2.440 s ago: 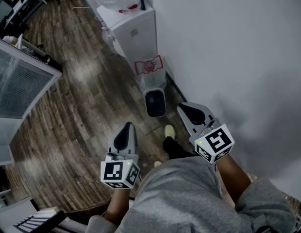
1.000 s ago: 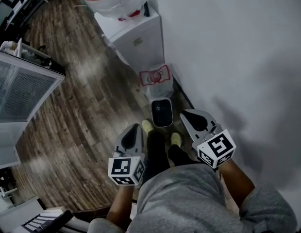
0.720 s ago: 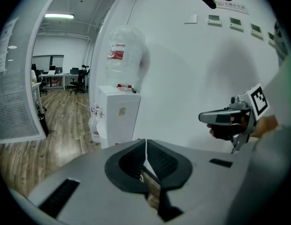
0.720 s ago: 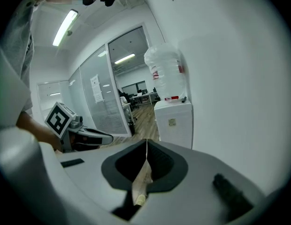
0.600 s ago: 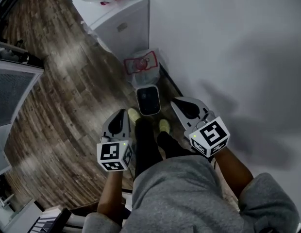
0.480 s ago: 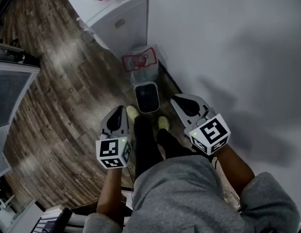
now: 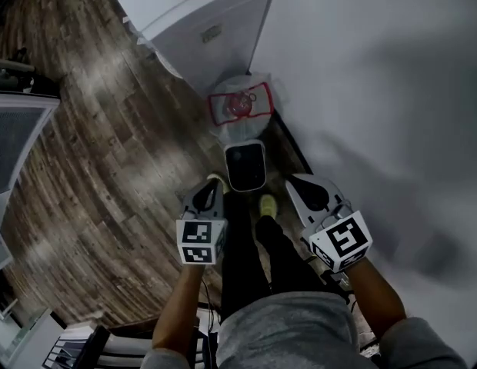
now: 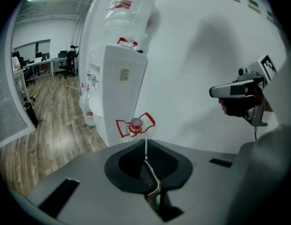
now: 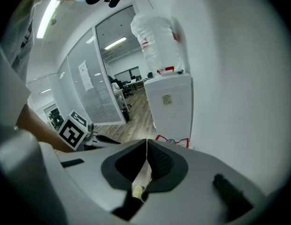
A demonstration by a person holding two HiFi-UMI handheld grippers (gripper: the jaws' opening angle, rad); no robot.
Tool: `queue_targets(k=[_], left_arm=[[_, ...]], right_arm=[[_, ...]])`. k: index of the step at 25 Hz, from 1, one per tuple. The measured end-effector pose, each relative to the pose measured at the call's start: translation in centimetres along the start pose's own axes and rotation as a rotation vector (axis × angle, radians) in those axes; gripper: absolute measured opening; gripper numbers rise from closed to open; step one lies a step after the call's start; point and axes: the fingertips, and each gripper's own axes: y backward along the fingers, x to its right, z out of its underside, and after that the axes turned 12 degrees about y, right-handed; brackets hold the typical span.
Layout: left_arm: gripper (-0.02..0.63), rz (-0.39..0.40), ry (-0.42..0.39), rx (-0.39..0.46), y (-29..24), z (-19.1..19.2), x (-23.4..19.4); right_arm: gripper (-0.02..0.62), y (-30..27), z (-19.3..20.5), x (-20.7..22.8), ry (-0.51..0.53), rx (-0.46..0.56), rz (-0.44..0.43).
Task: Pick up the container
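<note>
Container, small, dark inside with a pale rim, is standing on the wood floor at center frame in the head view, close against the white wall. It is sitting just below a clear jug with red handle and red cap, and the jug is sitting at the foot of a white dispenser at top center. Neither gripper view is showing the container.

Left gripper is hanging lower left of the container, near it but not touching, tip pointing up-frame. Its jaws are pressing together with nothing between them; the left gripper view is showing only a thin seam, with the jug just above the tip and the dispenser behind it.

Right gripper is hanging lower right of the container, also apart from it. Its jaws are meeting as well and holding nothing, as the right gripper view is showing; the jug is peeking past the tip there, dispenser above it.

Person's dark legs are filling the gap between the grippers, and one yellow-green shoe is resting right below the container.
</note>
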Motion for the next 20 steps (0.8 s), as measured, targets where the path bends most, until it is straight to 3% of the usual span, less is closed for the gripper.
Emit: queue_targets(k=[6, 11, 14, 20], left_arm=[[0.023, 0.014, -0.011, -0.073, -6.7, 2.9, -3.2], [0.028, 0.016, -0.045, -0.147, -13.3, 7.4, -6.2], [0.118, 0.016, -0.087, -0.210, -17.5, 10.6, -8.4], [0.156, 0.038, -0.126, -0.278, -25.2, 15.8, -11.8]], right_arm=[[0.026, -6.6, 5.9, 0.7, -0.088, -0.083, 0.020], [0.026, -10.9, 11.4, -0.2, -0.123, -0.154, 0.006], [0.025, -12.7, 13.8, -0.8, -0.152, -0.172, -0.013], [0.025, -14.9, 19.0, -1.7, -0.211, -0.200, -0.039]])
